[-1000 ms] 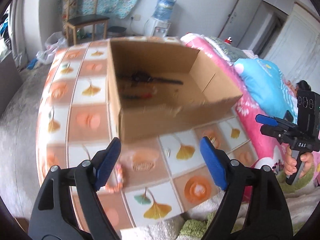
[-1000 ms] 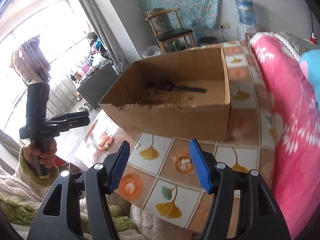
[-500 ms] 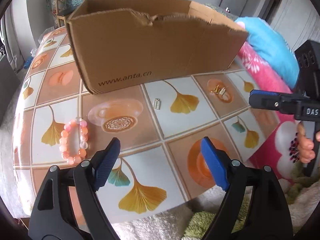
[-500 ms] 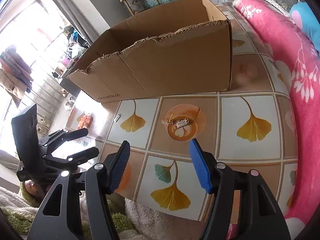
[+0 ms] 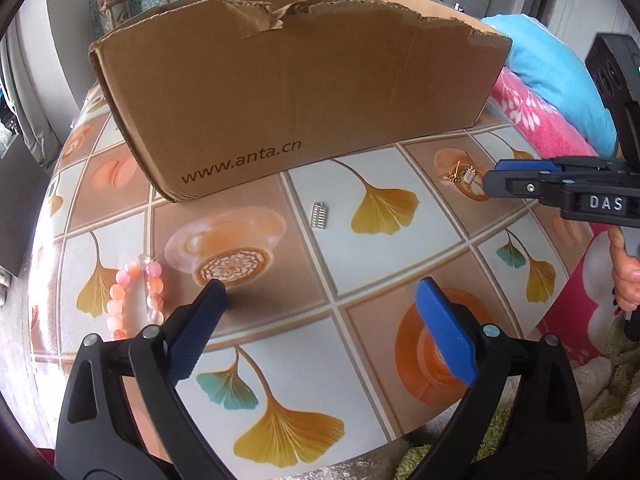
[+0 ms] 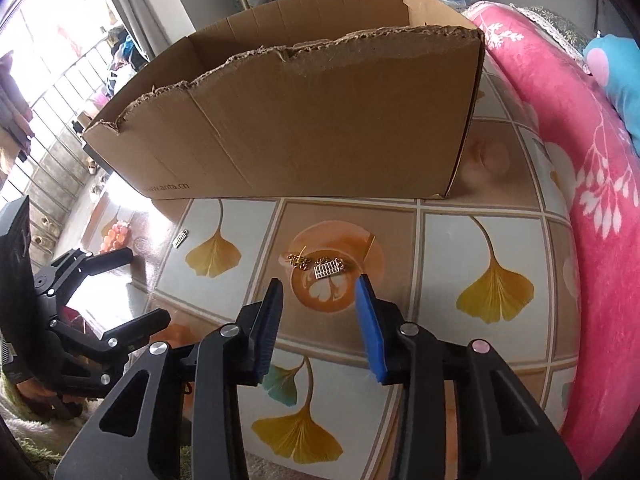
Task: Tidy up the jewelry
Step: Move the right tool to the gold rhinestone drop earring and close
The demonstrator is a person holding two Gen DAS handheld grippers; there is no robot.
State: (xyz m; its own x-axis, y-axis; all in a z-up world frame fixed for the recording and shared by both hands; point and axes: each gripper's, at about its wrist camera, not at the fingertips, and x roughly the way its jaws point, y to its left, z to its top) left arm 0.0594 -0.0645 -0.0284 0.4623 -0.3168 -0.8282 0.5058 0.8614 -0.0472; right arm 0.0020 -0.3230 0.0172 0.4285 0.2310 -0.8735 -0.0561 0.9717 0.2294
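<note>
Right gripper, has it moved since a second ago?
Yes. The right gripper has come down toward the table, closing in on the gold earrings before the cardboard box; its jaws are closing, nothing between them.

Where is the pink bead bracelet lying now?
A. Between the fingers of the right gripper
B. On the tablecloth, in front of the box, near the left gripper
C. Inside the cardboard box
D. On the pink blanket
B: the bracelet lies on the tablecloth in front of the box, just beside the left gripper, not between its fingers.
</note>
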